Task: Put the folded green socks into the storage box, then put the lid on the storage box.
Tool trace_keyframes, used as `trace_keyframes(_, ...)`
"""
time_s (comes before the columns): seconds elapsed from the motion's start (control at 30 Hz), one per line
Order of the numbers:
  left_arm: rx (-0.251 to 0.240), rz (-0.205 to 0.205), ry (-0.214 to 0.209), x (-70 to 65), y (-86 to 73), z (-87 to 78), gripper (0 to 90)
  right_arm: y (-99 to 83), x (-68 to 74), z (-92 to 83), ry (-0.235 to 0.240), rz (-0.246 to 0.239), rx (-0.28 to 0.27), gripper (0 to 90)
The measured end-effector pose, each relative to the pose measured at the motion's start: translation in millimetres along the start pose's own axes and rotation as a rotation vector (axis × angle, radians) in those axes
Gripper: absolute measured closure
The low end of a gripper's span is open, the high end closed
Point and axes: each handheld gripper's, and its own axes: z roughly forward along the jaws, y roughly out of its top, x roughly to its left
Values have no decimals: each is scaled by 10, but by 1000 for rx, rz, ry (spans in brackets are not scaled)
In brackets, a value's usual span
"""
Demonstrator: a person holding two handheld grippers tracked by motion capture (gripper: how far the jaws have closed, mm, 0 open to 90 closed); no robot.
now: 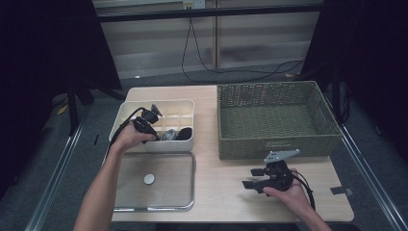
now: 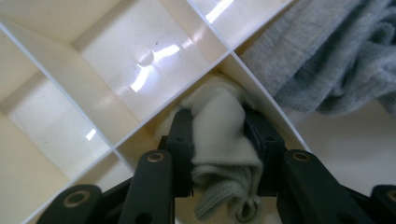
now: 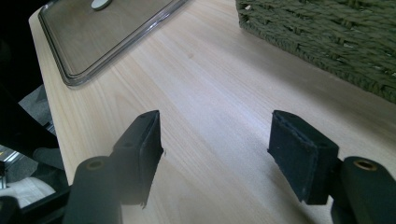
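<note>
A white divided box (image 1: pixel 126 107) stands at the left of the table. My left gripper (image 1: pixel 155 132) reaches down into one of its front compartments. In the left gripper view my left gripper (image 2: pixel 218 140) is shut on a rolled white sock (image 2: pixel 219 126), with both pads pressed into its sides between the white dividers (image 2: pixel 93 116). A grey sock (image 2: pixel 327 60) lies in the neighbouring compartment. My right gripper (image 1: pixel 252 178) hovers open over bare wood at the front right, with nothing between the jaws of my right gripper (image 3: pixel 215 140).
A green woven basket (image 1: pixel 274 144) stands at the back right, just beyond the right gripper. The box's clear lid (image 1: pixel 168 192) with a round knob (image 1: pixel 149 179) lies flat in front of the box. A dark sock (image 1: pixel 184 133) sits in the box's front right compartment.
</note>
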Motion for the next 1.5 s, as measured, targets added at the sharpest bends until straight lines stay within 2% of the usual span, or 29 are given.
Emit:
trace_keyframes(0.1, -32, -16, -12, 14, -62, -20, 631, 5, -2, -13, 9, -4, -6, 342)
trace_keyframes(0.13, -35, -22, -33, 24, -79, -43, 618, 7, -10, -13, 10, -2, -10, 341)
trace_keyframes(0.2, -59, -17, -47, 37, -103, -75, 579, 10, -27, -5, 13, 2, -11, 340)
trace_keyframes(0.27, -89, -26, -45, 29, -118, -101, 552, 14, -32, 8, 11, 5, -7, 340)
trace_keyframes(0.33, -99, -15, -51, 33, -133, -140, 529, 19, -28, 21, 14, 5, -4, 340)
trace_keyframes(0.4, -139, -24, -81, 51, -160, -212, 463, 16, -28, 34, 15, 3, -1, 337)
trace_keyframes(0.43, -157, -24, -76, 61, -176, -257, 417, 15, -23, 38, 13, 4, 5, 336)
trace_keyframes(0.47, -177, -28, -73, 66, -197, -294, 414, 12, -19, 38, 16, 2, 4, 336)
trace_keyframes(0.53, -215, -47, -95, 98, -252, -354, 412, 5, -12, 38, 14, 4, 4, 336)
trace_keyframes(0.63, -264, -77, -87, 116, -318, -388, 361, -2, -4, 26, 16, 6, -1, 335)
trace_keyframes(0.67, -264, -77, -87, 116, -318, -388, 334, -4, -1, 20, 15, 10, -3, 335)
trace_keyframes(0.7, -269, -59, -87, 126, -347, -430, 288, -5, 0, 18, 15, 8, -6, 333)
trace_keyframes(0.73, -300, -81, -82, 110, -361, -447, 263, -4, -1, 18, 16, 9, -8, 332)
trace_keyframes(0.8, -352, -79, -81, 103, -401, -503, 244, 1, -7, 19, 15, 13, -10, 331)
trace_keyframes(0.83, -352, -79, -81, 103, -401, -503, 222, 5, -11, 19, 11, 14, -13, 332)
trace_keyframes(0.87, -393, -104, -88, 97, -445, -549, 190, 10, -15, 16, 8, 16, -15, 331)
trace_keyframes(0.93, -413, -76, -93, 91, -517, -595, 187, 19, -19, 13, 6, 20, -20, 327)
trace_keyframes(1.0, -444, -88, -94, 55, -570, -612, 192, 36, -16, 4, 0, 20, -24, 322)
trace_keyframes(1.1, -491, -77, -86, 29, -681, -658, 238, 63, -13, -10, -3, 24, -42, 314)
trace_keyframes(1.17, -523, -102, -78, 26, -765, -690, 280, 85, -12, -19, -4, 34, -53, 305)
trace_keyframes(1.23, -535, -97, -93, 48, -852, -710, 311, 104, -14, -20, -7, 38, -67, 299)
trace_keyframes(1.27, -550, -110, -85, 54, -900, -705, 316, 113, -16, -16, -5, 39, -72, 299)
trace_keyframes(1.33, -567, -137, -90, 130, -1028, -710, 318, 139, -14, 4, -7, 41, -73, 294)
trace_keyframes(1.4, -572, -155, -99, 167, -1125, -702, 323, 164, -9, 38, -21, 48, -73, 280)
trace_keyframes(1.43, -568, -152, -110, 179, -1188, -700, 324, 174, -7, 57, -27, 49, -72, 266)
trace_keyframes(1.47, -572, -151, -103, 184, -1222, -699, 324, 185, 9, 78, -45, 50, -75, 251)
trace_keyframes(1.5, -592, -163, -110, 184, -1279, -700, 323, 191, 17, 87, -50, 48, -72, 255)
